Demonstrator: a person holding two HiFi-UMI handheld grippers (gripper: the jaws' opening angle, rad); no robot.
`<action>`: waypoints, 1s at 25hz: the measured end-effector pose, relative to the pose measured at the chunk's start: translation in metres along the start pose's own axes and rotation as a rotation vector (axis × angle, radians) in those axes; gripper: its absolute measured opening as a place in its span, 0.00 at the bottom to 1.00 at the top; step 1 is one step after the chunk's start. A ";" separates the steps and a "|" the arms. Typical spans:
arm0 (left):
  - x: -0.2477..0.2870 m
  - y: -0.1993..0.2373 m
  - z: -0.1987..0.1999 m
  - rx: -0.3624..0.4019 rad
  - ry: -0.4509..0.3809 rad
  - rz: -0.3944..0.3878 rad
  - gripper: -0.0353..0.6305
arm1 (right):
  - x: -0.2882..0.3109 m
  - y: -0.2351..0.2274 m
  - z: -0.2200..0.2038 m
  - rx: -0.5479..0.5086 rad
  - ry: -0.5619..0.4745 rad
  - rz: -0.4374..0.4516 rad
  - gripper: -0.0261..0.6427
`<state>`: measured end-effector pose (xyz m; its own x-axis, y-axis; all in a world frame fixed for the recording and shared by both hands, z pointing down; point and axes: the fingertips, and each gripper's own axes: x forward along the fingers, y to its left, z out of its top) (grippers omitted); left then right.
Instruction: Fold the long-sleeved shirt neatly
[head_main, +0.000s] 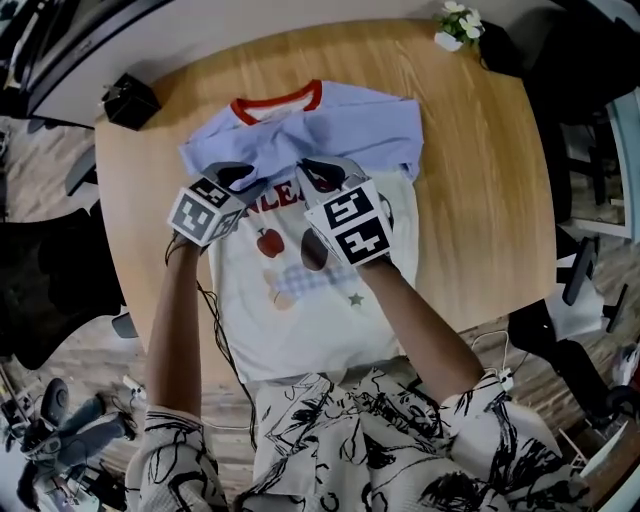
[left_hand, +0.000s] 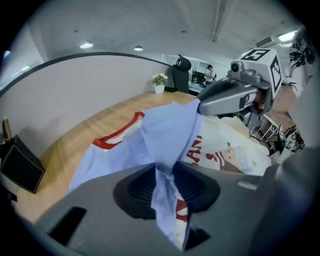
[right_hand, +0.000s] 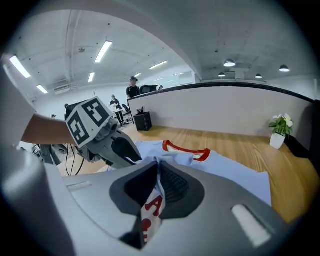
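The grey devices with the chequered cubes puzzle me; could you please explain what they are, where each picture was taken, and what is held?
They are hand-held tools, not a robot: a person holds the left gripper and the right gripper, each with two fingers and a marker cube. The head view looks down from a camera on the person's head; the other two pictures come from cameras riding on the grippers. On the round wooden table lie a pale-blue and cream shirt with a red collar, a small black box and a white potted plant. Both grippers' fingers are closed on a raised fold of the shirt.
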<state>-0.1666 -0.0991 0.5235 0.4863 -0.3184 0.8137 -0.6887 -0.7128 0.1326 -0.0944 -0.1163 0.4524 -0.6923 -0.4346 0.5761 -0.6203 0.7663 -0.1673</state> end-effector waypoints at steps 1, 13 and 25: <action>-0.001 0.005 0.004 0.000 -0.012 0.027 0.14 | -0.001 -0.001 0.000 0.003 -0.003 -0.004 0.09; -0.033 -0.030 0.185 0.070 -0.119 -0.049 0.09 | -0.073 -0.066 0.004 0.194 -0.121 -0.072 0.09; 0.117 -0.090 0.236 0.126 0.110 -0.094 0.09 | -0.091 -0.153 -0.098 0.446 0.003 -0.150 0.12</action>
<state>0.0786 -0.2196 0.4730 0.4789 -0.1818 0.8589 -0.5671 -0.8109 0.1446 0.0994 -0.1473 0.5037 -0.5822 -0.5229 0.6226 -0.8118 0.4166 -0.4092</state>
